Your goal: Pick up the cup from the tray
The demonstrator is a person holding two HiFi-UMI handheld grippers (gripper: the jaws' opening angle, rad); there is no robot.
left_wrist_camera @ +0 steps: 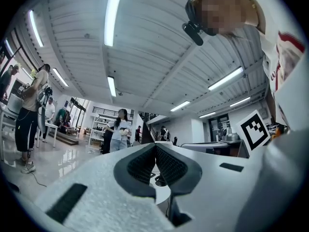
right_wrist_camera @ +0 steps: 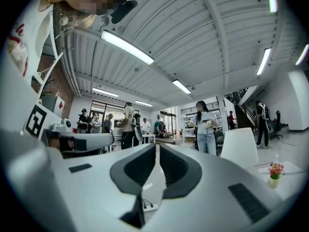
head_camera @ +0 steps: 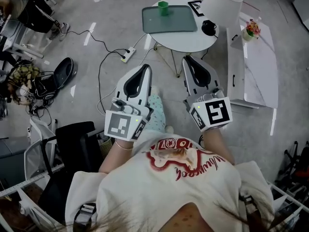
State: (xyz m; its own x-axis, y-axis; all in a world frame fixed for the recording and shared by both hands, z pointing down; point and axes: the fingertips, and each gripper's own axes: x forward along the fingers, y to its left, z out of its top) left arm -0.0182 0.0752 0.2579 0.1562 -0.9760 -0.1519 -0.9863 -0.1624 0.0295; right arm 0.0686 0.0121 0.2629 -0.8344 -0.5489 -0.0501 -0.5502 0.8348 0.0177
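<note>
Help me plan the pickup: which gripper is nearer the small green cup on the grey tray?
Right, slightly. The right gripper sits short and right of the small green cup; the left gripper hangs farther back, to its left.

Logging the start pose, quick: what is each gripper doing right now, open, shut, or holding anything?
Left gripper: closed, nothing between its jaws.
Right gripper: closed, nothing between its jaws.
</note>
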